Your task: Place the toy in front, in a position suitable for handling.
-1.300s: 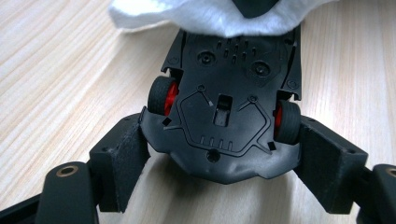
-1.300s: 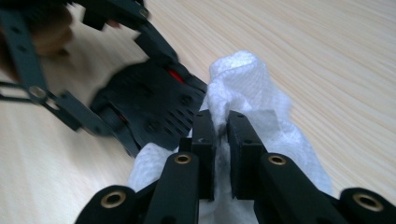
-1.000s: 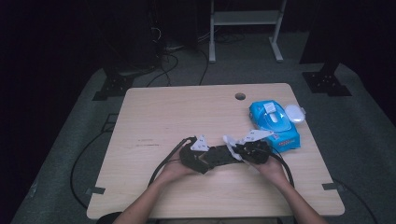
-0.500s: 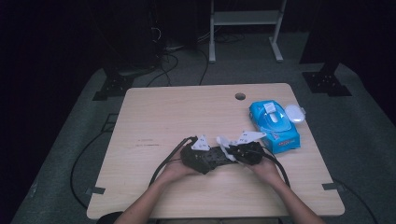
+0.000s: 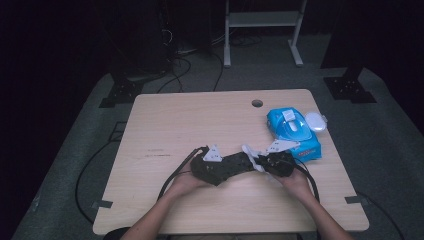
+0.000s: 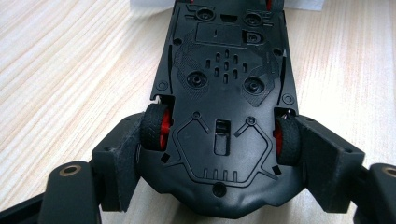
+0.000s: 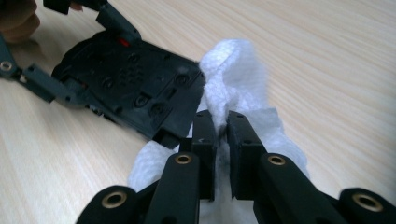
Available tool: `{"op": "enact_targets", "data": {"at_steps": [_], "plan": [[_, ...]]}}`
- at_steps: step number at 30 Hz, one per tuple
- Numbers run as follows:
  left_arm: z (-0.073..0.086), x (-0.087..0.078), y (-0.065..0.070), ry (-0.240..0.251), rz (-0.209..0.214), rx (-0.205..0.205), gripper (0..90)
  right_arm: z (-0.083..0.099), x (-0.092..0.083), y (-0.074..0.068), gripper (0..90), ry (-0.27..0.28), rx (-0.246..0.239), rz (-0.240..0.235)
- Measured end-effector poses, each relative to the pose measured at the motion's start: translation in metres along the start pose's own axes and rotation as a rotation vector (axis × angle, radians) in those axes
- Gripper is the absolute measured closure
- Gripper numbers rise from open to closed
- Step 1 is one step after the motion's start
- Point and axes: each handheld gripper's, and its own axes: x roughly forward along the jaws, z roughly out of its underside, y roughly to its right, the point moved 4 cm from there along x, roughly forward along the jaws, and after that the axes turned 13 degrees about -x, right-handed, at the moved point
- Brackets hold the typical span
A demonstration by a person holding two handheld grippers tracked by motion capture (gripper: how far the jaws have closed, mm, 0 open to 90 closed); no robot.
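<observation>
- Forearms entered at the bottom of the high view, meeting mid-table beside a glossy blue wipes pack [image 5: 292, 134].
- Left gripper [image 6: 219, 144] clamped a black plastic toy car [image 6: 224, 79], underside up, by its rubber wheels.
- Right gripper [image 7: 221, 125] pinched a crumpled white wipe [image 7: 236, 70] against the car's end.

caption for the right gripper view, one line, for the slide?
Right gripper shut on a white wipe, its tip at the edge of the upturned toy car held on the wooden table.
</observation>
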Motion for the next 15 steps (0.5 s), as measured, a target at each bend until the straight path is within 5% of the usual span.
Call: {"op": "enact_targets", "data": {"at_steps": [5,8,15], "plan": [[-0.001,0.001,0.001,-0.004,-0.001,0.002,23.6,-0.012,0.010,-0.024,81.8,0.027,-0.043,-0.090],[0.001,0.000,-0.001,-0.003,0.006,-0.008,23.7,-0.019,0.015,-0.032,81.8,0.020,-0.088,-0.094],[0.001,-0.002,-0.003,0.004,-0.001,-0.009,23.7,-0.001,0.003,0.006,82.0,-0.015,0.043,0.020]]}}
